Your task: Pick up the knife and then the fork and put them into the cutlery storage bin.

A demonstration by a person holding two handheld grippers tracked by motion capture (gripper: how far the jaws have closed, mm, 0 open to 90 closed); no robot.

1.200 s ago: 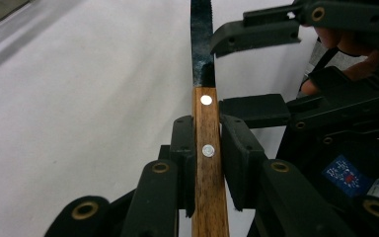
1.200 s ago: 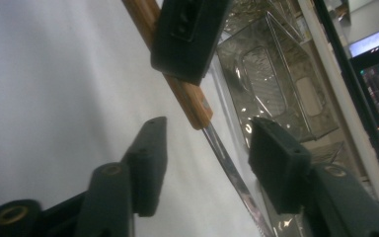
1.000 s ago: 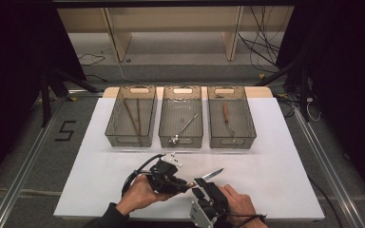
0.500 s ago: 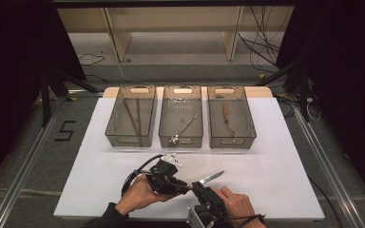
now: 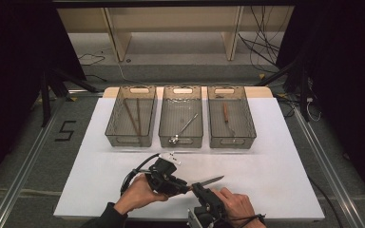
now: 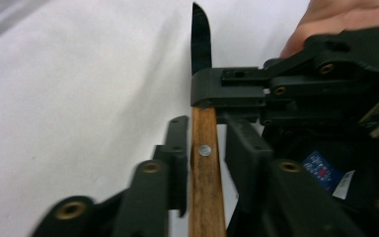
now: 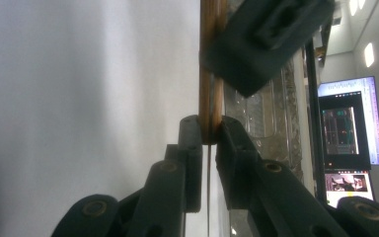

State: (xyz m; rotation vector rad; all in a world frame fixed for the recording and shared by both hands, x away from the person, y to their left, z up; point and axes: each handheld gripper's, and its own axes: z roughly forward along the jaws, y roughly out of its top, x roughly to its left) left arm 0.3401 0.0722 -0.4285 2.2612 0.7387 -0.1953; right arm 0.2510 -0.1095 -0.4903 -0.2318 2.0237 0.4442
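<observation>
A knife [image 5: 211, 180] with a wooden handle [image 6: 206, 168] and a steel blade [image 6: 201, 42] is held above the white table near its front edge, blade pointing right. My right gripper [image 5: 196, 189] is shut on the handle [image 7: 210, 74] where it meets the blade; its jaws have just been closing. In the right gripper view the pads [image 7: 193, 143] pinch the wood from both sides. My left gripper [image 5: 184, 186] straddles the handle farther back. Its jaws have just been opening, and its pads [image 6: 178, 148] stand slightly off the wood.
Three clear bins stand in a row at the back: the left bin [image 5: 123, 135] holds brown sticks, the middle bin [image 5: 165, 135] a metal utensil, the right bin [image 5: 247, 133] a wooden-handled knife. The white mat [image 5: 275, 161] spreads around the hands.
The right gripper's jaws have closed on the knife's handle and the left gripper's jaws have parted a little. Both hands have stayed where they were.
</observation>
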